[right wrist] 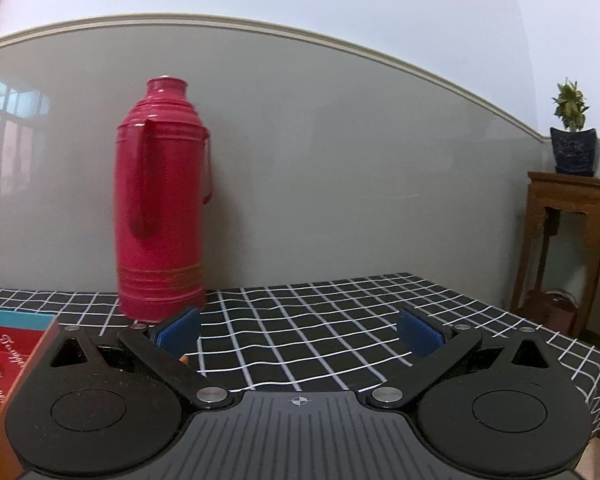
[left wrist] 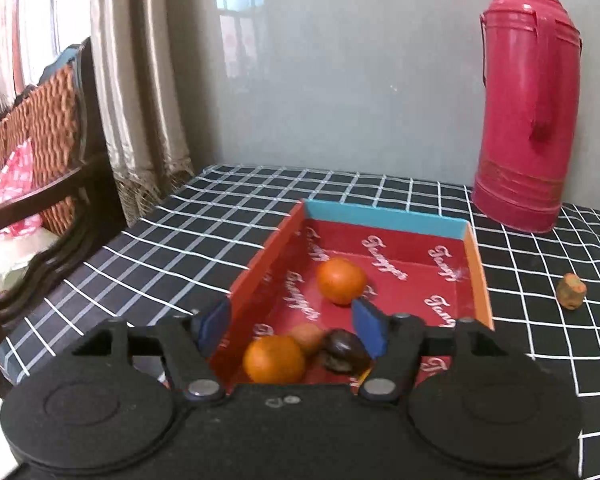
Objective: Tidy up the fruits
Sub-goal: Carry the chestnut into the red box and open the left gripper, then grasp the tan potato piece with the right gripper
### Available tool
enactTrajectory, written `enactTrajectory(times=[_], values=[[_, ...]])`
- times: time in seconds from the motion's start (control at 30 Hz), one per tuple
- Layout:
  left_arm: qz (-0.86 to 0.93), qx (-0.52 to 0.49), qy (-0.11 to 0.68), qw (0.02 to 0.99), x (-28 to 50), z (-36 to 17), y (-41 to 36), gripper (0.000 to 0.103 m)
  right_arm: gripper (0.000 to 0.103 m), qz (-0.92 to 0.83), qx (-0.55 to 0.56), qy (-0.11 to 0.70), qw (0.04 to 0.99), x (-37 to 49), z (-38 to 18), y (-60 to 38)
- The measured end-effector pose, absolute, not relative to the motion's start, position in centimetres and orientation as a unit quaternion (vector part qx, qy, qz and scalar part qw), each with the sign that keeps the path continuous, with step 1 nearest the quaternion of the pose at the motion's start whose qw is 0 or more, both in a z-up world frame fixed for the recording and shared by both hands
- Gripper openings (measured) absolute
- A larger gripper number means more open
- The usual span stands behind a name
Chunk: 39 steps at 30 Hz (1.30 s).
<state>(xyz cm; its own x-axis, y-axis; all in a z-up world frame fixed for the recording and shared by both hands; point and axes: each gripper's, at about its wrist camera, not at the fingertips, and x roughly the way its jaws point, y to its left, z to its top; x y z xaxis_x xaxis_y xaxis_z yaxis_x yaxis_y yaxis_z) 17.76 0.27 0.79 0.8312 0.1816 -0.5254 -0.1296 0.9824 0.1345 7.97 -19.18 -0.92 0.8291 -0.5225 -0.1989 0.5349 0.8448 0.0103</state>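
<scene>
**Left tongs over box, one fruit still out**

Left tongs (left wrist: 292,330) spread, empty, above red box (left wrist: 476,258) holding two oranges (left wrist: 341,280) and dark fruits, lower centre. Right tongs (right wrist: 299,332) spread, empty. Small fruit (left wrist: 571,291) on table (left wrist: 140,248), right edge: approach low, pinch gently.

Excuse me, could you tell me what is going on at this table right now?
A person is sorting fruit into a red box with two hand-held tools. The left claw is open above the box, holding nothing; two oranges and some darker fruits lie inside. One small fruit sits out on the checked cloth. The right claw is open and empty near the pink flask.
</scene>
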Motion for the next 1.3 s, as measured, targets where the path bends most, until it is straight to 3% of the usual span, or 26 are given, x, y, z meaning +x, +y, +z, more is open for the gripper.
enactTrajectory(times=[0.7,0.97,1.27,1.3], values=[[0.114,0.013,0.285,0.952,16.4,2.0,5.9,0.077,0.103,-0.218,0.017,0.138,0.966,11.9,-2.6,-18.1],[0.124,0.014,0.274,0.954,16.1,2.5,6.8,0.082,0.103,-0.138,0.041,0.244,0.959,17.6,-4.3,-19.7],[0.126,0.021,0.274,0.953,16.2,2.3,7.0,0.083,0.102,-0.111,0.088,0.282,0.949,23.9,-5.4,-21.9],[0.126,0.021,0.274,0.953,16.2,2.3,7.1,0.083,0.096,-0.112,0.088,0.284,0.948,24.3,-5.5,-21.9]])
